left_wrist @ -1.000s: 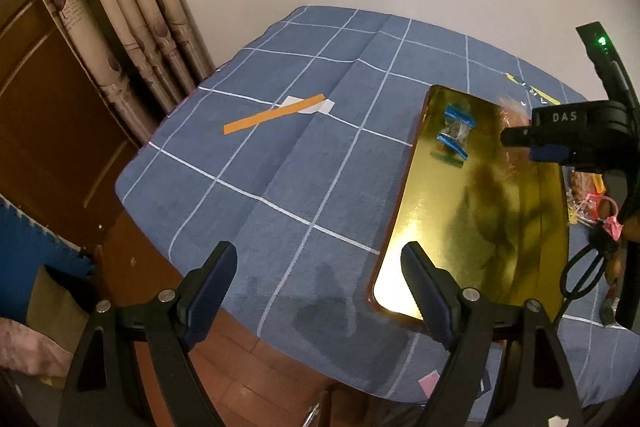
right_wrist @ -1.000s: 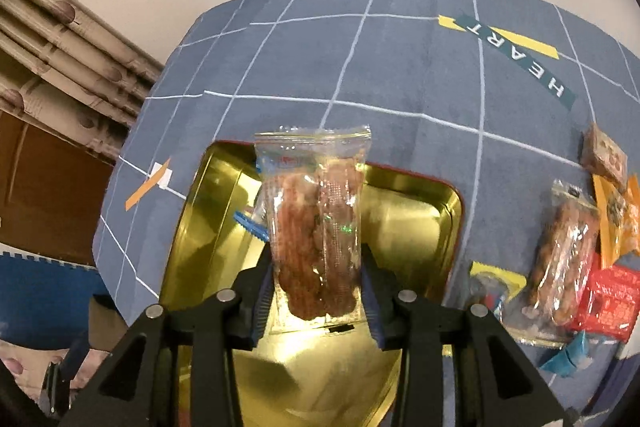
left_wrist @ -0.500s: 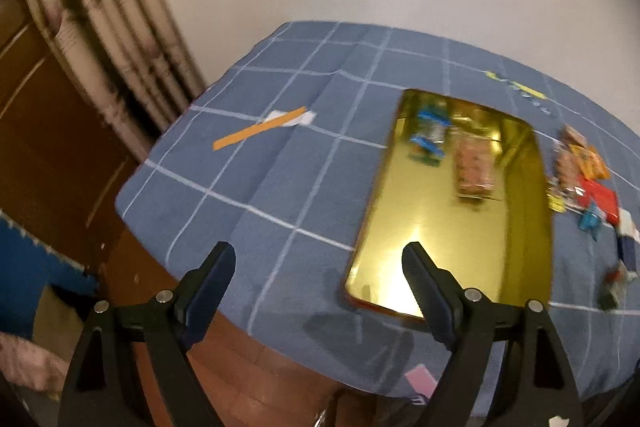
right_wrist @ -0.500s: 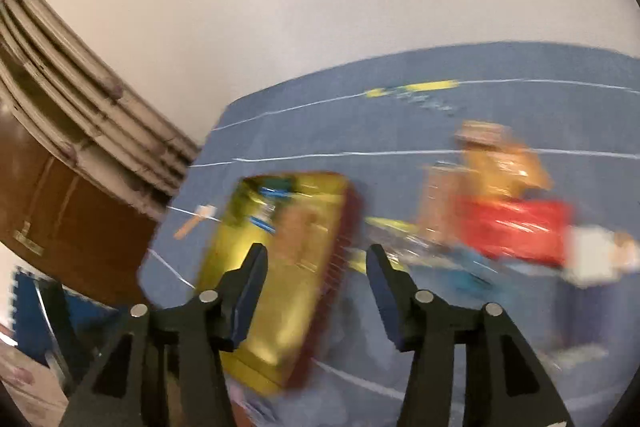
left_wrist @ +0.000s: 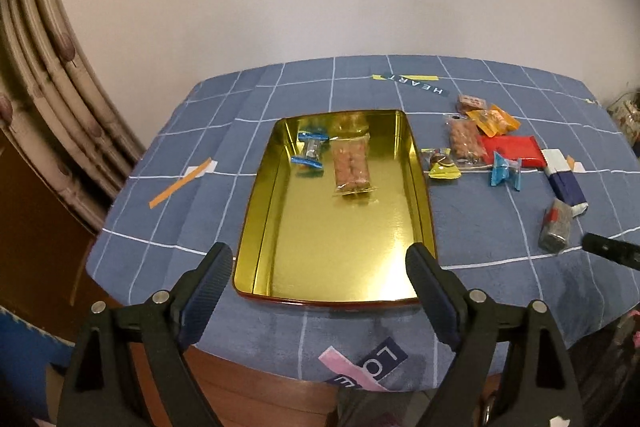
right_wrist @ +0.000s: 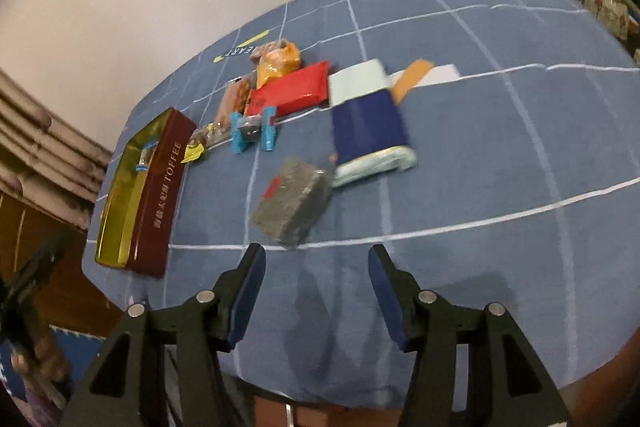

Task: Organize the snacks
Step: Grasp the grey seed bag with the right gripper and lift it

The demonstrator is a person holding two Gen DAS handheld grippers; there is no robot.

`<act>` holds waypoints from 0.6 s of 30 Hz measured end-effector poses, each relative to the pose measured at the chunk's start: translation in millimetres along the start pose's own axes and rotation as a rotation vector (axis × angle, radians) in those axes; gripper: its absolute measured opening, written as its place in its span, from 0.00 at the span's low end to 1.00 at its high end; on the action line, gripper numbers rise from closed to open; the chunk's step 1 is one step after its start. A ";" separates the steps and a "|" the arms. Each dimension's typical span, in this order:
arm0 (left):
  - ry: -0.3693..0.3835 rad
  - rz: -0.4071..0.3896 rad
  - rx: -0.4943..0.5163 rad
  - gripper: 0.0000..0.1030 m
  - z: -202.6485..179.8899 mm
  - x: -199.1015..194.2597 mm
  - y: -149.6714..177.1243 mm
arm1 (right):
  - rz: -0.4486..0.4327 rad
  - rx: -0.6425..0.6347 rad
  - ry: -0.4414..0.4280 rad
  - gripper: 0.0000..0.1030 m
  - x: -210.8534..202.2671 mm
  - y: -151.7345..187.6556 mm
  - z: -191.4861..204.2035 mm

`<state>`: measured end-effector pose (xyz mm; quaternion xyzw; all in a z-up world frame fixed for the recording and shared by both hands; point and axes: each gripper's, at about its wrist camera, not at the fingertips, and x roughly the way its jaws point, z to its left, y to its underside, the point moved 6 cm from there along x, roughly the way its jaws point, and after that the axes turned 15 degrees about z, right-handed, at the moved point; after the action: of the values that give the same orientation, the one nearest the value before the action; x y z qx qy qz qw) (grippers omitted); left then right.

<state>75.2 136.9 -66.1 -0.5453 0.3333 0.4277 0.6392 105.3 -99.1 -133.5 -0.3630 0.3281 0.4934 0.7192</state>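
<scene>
Item: grey snack block (right_wrist: pixel 294 205), flecked, with a red mark on its wrapper, lying on the blue checked counter (right_wrist: pixel 500 155) outside the tin. Position: just ahead of my right gripper (right_wrist: pixel 316 287) and a little to its left, nearer the left finger than the right. Long axis: slanted, running from near-left to far-right across my line of approach, so the fingers do not yet straddle its narrow width; I judge a small roll of the wrist and a slight shift left would square them to it.

Right fingers: apart, nothing between them, having just been opening.

Left gripper (left_wrist: pixel 320 291): fingers wide apart and empty, having just been opening a little further, hanging over the near rim of the gold toffee tin (left_wrist: pixel 256 195), well apart from the grey block (left_wrist: pixel 556 231). Nearer hand for this item: the right.

Tin contents: one clear pack of brown biscuits (left_wrist: pixel 352 167) and one blue-ended candy (left_wrist: pixel 310 155), side by side at the far end.

Still loose beyond the block: navy-and-white pack (right_wrist: pixel 368 119), red pack (right_wrist: pixel 290 91), blue-ended candy (right_wrist: pixel 252 131), orange pouch (right_wrist: pixel 276 63), all farther from my right fingers
</scene>
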 end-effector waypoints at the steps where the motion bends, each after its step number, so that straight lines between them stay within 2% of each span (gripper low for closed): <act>1: 0.004 0.001 -0.003 0.86 -1.4 0.3 1.3 | 0.001 0.006 -0.004 0.53 5.0 -2.4 6.0; 5: 0.014 0.015 -0.006 0.86 -2.6 5.2 5.1 | 0.019 0.086 0.001 0.53 29.5 -17.5 25.3; 9: 0.022 0.027 -0.010 0.86 -0.8 10.6 6.0 | 0.004 0.144 0.073 0.53 46.8 -34.3 28.0; 12: 0.036 0.034 -0.009 0.86 0.7 13.6 7.1 | -0.021 0.088 0.185 0.53 54.7 -39.6 34.7; 14: 0.050 0.036 -0.001 0.85 0.4 12.8 7.5 | -0.022 0.045 0.213 0.41 55.5 -39.9 36.4; 18: 0.142 -0.009 0.066 0.82 -10.4 -8.5 2.0 | 0.017 -0.013 0.141 0.38 45.5 -33.3 24.1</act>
<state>70.3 125.2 -61.3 -0.5544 0.3893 0.3740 0.6334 153.1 -65.6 -152.1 -0.3988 0.3778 0.4746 0.6877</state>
